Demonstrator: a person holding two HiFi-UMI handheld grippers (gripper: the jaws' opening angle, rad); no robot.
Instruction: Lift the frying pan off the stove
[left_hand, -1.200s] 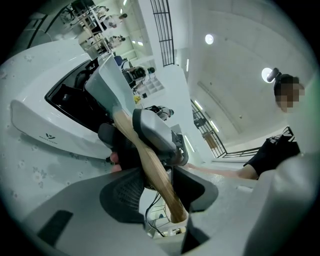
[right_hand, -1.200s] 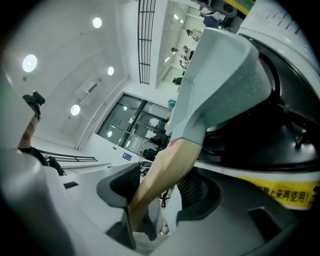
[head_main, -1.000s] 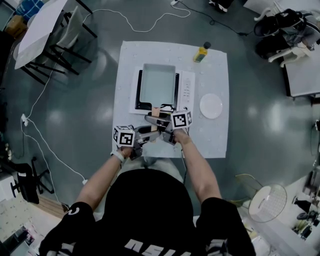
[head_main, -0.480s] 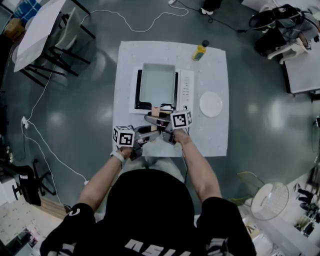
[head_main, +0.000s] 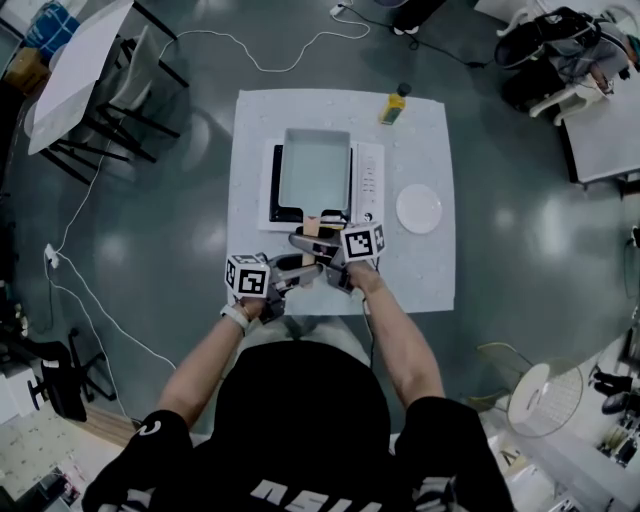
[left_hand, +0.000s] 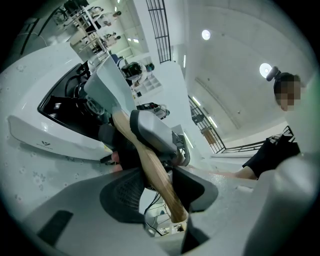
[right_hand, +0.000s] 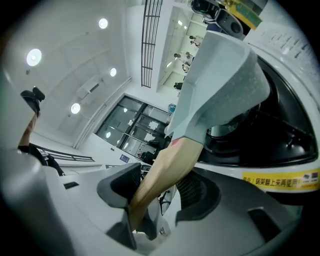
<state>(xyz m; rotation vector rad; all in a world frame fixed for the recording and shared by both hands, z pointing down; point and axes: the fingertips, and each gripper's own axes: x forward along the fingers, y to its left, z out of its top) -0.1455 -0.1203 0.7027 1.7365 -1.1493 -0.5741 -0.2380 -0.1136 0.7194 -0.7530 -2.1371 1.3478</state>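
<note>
White desk (head_main: 430, 285), near edge: left gripper (left_hand: 160, 189) and right gripper (right_hand: 159, 192) fingers clenched on wooden handle (head_main: 311, 229); frying pan (head_main: 315, 168) on stove (head_main: 371, 180).

Grey pan (head_main: 316, 168), tan handle (right_hand: 165, 175)

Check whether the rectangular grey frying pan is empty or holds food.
Empty: in the head view the rectangular grey frying pan shows only a bare, even grey inside.

White table (head_main: 250, 150) stands on a glossy grey floor (head_main: 150, 230). Round white plate (head_main: 419, 209) lies on the table's right side. Yellow bottle (head_main: 393, 105), dark cap, upright near the far right corner. White cable (head_main: 290, 50) trails across the floor beyond. Second white table (head_main: 80, 60) with dark chairs (head_main: 130, 110), far left
</note>
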